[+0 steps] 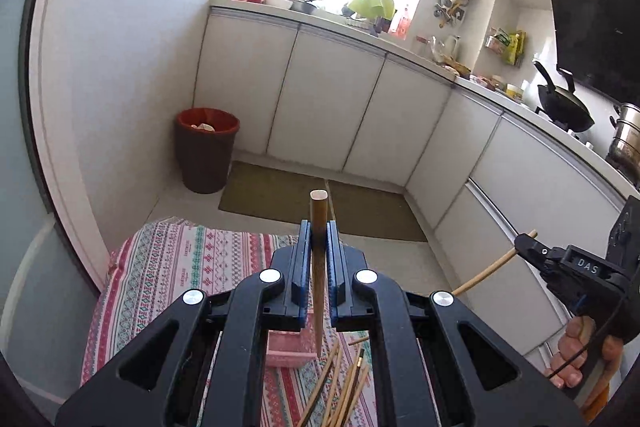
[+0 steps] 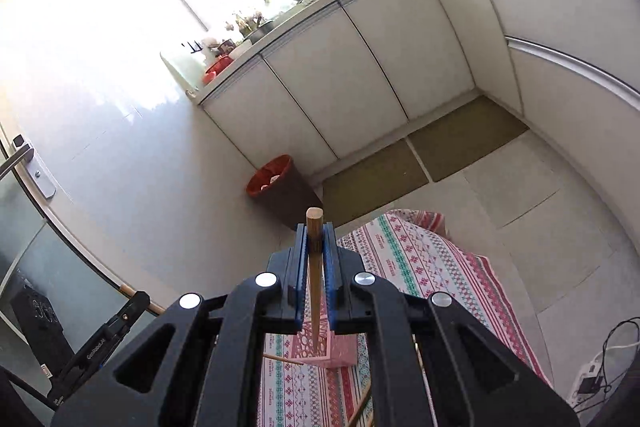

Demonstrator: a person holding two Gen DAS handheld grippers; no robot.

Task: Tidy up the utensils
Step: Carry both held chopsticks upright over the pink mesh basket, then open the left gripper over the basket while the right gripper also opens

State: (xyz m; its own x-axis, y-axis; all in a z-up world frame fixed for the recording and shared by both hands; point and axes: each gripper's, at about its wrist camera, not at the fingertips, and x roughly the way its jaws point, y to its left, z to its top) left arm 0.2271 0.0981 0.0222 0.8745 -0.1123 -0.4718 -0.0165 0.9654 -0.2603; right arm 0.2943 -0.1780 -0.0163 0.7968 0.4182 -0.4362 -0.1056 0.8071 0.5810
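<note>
Left gripper [image 1: 319,239] clamps one brown chopstick [image 1: 319,259]; right gripper [image 2: 315,247] clamps a second chopstick [image 2: 314,267]. Both sticks hang above the patterned tablecloth [image 1: 168,267]. Below lie a pink basket [image 1: 286,349] and, just right of it, loose chopsticks [image 1: 340,387].

Left wrist cam sits just behind its own left gripper [image 1: 319,227], looking forward and slightly down along the fingers, above the patterned tablecloth [image 1: 168,267], facing the white cabinets [image 1: 320,95] and window. Right wrist cam, same mount behind the right gripper [image 2: 315,231], rolled so the room tilts. Both share the cabinets, red-rimmed trash bin [image 1: 206,147], floor mats [image 1: 272,191], pink box [image 1: 286,349]. Each view catches the other gripper at its edge.
</note>
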